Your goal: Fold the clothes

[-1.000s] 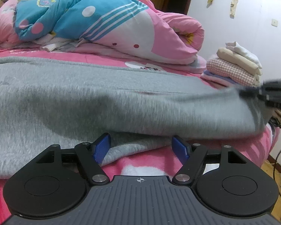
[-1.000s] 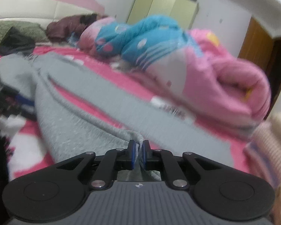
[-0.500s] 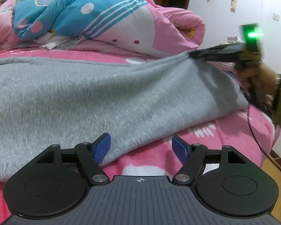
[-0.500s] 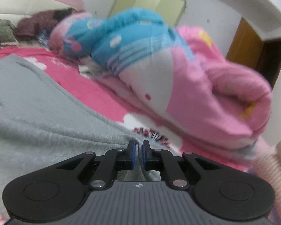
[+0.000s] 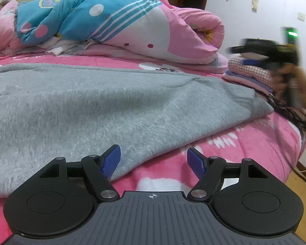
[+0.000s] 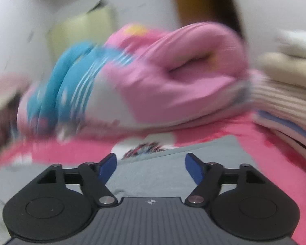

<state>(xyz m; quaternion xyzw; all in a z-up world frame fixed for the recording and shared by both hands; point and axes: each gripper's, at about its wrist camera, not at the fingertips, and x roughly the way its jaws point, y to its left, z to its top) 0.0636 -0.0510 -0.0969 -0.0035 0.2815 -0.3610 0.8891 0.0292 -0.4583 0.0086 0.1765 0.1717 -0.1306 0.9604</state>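
the grey garment [image 5: 104, 110] lay long across the frame just ahead of the wide, empty left gripper [image 5: 154, 161], its near edge between the jaws, while the right gripper [image 6: 151, 166], also wide and empty, hung above its right end.

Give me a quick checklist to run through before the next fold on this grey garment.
1. Left claw open and empty: ok.
2. Right claw open, nothing held: ok.
3. Grey garment lying folded over on the pink bedsheet, no bunching at the near edge: ok.
4. Near edge within the left claw's line, left blue finger over the hem: ok.
5. Stack of folded clothes clear of the garment: ok.
6. Far side of the garment flat: cannot tell, right wrist view is blurred.
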